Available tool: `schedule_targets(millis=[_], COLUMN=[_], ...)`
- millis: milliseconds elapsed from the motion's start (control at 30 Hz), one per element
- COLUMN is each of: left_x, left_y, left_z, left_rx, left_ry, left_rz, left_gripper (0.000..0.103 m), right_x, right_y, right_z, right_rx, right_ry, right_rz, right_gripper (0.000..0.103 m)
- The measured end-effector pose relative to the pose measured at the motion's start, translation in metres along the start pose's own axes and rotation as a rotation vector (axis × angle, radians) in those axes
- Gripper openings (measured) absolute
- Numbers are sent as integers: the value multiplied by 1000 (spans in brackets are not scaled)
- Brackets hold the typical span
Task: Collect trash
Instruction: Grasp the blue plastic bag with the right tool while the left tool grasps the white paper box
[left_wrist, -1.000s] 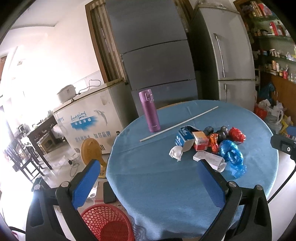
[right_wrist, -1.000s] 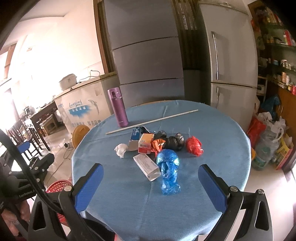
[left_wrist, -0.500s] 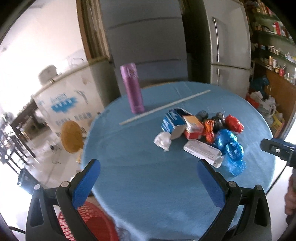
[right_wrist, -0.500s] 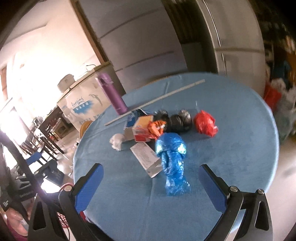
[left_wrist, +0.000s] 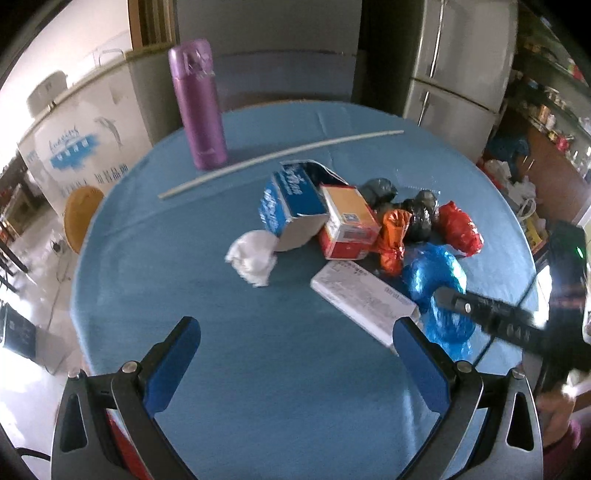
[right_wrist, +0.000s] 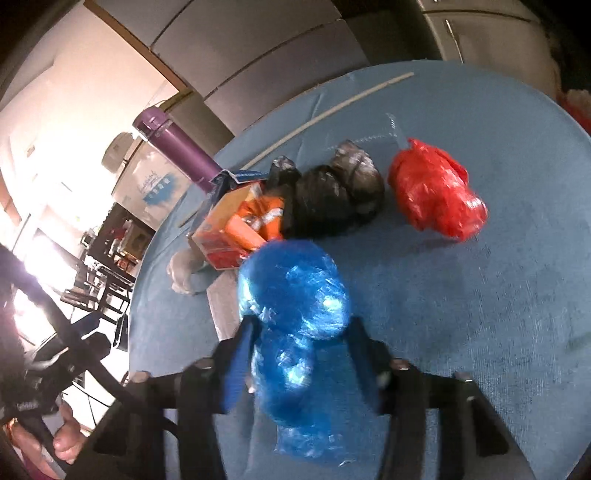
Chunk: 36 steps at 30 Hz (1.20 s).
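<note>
Dropped toward the blue tablecloth (left_wrist: 258, 369) since a second ago. Right gripper (right_wrist: 299, 354) just narrowed around blue plastic bag (right_wrist: 295, 291), contact blurred. Left gripper (left_wrist: 295, 354) spread wide, empty. White carton (left_wrist: 364, 301) partly hidden.

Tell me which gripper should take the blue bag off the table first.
Right. The right gripper has just been closing, its jaws either side of the blue bag. The left gripper hangs open over bare tablecloth, nearer the white box.
</note>
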<state>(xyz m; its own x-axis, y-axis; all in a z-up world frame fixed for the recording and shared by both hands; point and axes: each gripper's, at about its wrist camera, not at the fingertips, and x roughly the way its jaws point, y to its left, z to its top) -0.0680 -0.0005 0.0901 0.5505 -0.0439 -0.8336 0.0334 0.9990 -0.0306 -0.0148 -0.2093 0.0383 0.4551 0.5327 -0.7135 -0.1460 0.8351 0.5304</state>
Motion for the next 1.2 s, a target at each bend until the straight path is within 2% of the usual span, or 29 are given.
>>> schedule_targets(millis=[133,333,467,567,633,700,800,900,1200], left_x=[26,68,83,94,101,107,102,93,40], left_y=[-19,-55,-67,-72,-69,-64,-58,-50,-32], left_z=[12,19,21,23,18,13,12,9,-17], left_rx=[-20,-32,-57,-84,-107,-127,-123,-124,-28], left_ry=[46,112,120,155,191,224,204,189,80], left_rz=[3,52,87,61,64,33,39,16,11], left_gripper=[103,103,103,103,97,73,61,53,48], right_x=[-19,-51,-64,-69,-70,-72,-75,-76,-79], right_y=[-17,-37,-46,-48,-47,-47,-44,-36,5], right_z=[-10,-23,-28,-31,-31,-32,-32,-33,-38], right_rx=[22,51,64,56,60,62,57,46,-27], right_ry=[-55,-105,-126,-137,-141,-148,-154,-158,-162], right_rz=[2,-6,3,13,21,30,30,31,47], right_gripper=[48,48,48,48,48,48,48,48,48])
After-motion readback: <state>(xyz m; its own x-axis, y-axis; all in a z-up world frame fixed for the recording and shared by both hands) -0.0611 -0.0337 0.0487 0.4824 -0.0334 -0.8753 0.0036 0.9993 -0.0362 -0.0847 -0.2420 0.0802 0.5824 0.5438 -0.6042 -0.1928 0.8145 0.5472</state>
